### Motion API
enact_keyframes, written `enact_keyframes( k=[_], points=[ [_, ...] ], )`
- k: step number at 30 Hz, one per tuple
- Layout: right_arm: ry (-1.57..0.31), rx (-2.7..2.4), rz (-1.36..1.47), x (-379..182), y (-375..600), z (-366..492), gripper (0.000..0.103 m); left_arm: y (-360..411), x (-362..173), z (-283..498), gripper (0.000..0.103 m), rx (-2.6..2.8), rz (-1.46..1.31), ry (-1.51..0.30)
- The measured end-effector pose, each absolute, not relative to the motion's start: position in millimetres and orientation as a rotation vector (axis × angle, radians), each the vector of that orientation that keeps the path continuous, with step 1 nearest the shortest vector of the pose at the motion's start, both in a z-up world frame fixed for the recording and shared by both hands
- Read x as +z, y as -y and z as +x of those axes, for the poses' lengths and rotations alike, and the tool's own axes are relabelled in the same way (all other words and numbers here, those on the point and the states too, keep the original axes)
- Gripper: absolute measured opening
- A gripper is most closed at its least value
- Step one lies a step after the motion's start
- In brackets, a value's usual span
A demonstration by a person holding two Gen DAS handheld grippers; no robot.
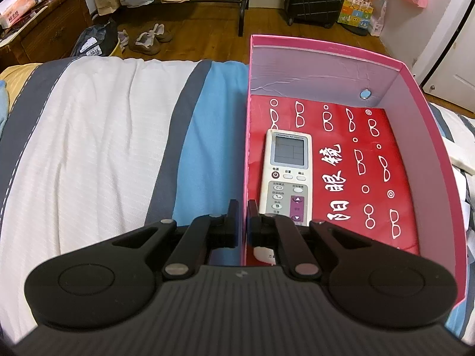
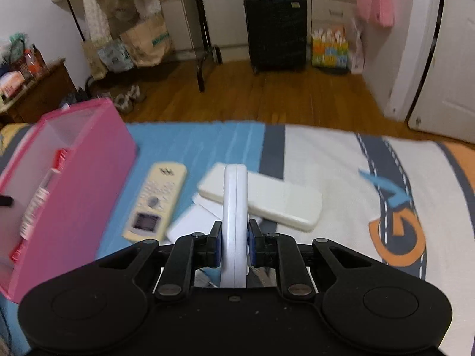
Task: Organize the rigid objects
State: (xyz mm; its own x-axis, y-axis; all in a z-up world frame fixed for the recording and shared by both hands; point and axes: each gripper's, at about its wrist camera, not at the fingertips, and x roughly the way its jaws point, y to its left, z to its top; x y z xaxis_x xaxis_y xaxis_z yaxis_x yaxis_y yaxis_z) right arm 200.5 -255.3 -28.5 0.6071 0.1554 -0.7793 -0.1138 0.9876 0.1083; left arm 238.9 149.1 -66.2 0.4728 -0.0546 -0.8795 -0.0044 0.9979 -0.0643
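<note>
A pink box lies open on the striped bed cover, with a white air-conditioner remote face up inside on a red card printed with glasses. My left gripper is shut on the box's left wall, one finger inside and one outside. In the right wrist view my right gripper is shut on a white remote held on its edge above the bed. Below it lie a cream remote face up and a white remote face down. The pink box stands to their left.
White paper lies under the loose remotes. The bed cover spreads wide to the left of the box. Past the bed's far edge are a wooden floor, shoes, a black suitcase and a wooden cabinet.
</note>
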Motion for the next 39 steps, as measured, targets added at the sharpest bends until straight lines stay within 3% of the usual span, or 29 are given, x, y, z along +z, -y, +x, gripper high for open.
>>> enact_keyframes(
  k=[10, 16, 25, 31, 39],
  points=[
    [-0.770, 0.450, 0.088, 44.9, 187.2, 181.9, 0.020, -159.9, -69.2, 241.7, 0.005, -0.071, -0.132, -1.122],
    [-0.881, 0.644, 0.037, 51.2, 123.5, 190.4, 0.020, -161.0, -64.1, 239.0, 0.004, -0.077, -0.137, -1.098],
    [-0.882, 0.890, -0.424, 9.6, 26.8, 178.2, 0.020, -165.9, -64.6, 238.0, 0.004, -0.092, -0.165, -1.091],
    [-0.985, 0.920, -0.588, -26.9, -1.5, 181.0, 0.020, -165.2, -65.4, 234.4, 0.004, -0.085, -0.166, -1.072],
    [-0.976, 1.110, -0.912, -46.7, -28.9, 177.4, 0.020, -165.3, -65.6, 233.0, 0.004, -0.090, -0.173, -1.071]
  ],
)
